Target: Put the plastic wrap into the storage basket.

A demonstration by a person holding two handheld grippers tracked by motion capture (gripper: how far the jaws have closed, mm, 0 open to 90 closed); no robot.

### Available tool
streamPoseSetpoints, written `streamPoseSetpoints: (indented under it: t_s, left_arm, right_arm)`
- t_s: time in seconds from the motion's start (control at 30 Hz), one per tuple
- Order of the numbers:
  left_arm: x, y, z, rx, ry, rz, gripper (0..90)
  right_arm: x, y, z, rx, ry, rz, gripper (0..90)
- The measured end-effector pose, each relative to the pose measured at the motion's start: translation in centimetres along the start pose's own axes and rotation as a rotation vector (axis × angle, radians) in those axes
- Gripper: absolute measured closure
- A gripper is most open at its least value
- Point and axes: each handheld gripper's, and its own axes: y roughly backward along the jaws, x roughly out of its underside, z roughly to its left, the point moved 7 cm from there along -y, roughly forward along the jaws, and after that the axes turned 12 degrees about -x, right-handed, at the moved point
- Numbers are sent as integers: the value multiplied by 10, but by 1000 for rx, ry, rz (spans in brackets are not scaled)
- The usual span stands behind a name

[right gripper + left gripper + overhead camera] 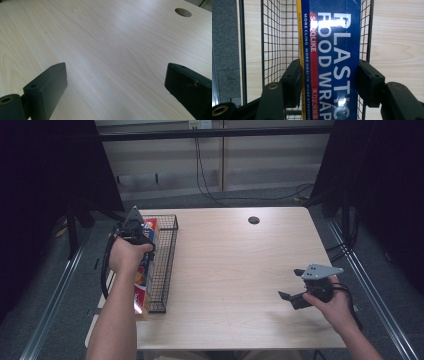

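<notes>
Plastic wrap box [334, 57]: clamped lengthwise in my left claw [329, 77], inside the wire basket [270, 37] at the surface's left edge, likely for stowing. Right claw [116, 82]: jaws spread, empty, idle above bare surface [105, 37].

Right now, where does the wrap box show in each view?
High view: the wrap box lies lengthwise at the left, in the wire basket, under the left gripper.
Left gripper view: box runs up the centre, clamped between the jaws, basket mesh behind.
Right gripper view: not in it; bare table, right gripper open.
Shared landmark: the table's round hole.
</notes>
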Motion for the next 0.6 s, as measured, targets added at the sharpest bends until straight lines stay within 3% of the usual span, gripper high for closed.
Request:
streamPoseSetpoints:
  t_s: [0.23, 0.6]
  left_arm:
    - [-3, -3, -3, 8, -11, 4, 441]
    - [-4, -8, -2, 9, 4, 11, 440]
  right_arm:
    - [0, -1, 0, -5, 3, 1, 45]
    - [1, 0, 0, 0, 0, 2, 45]
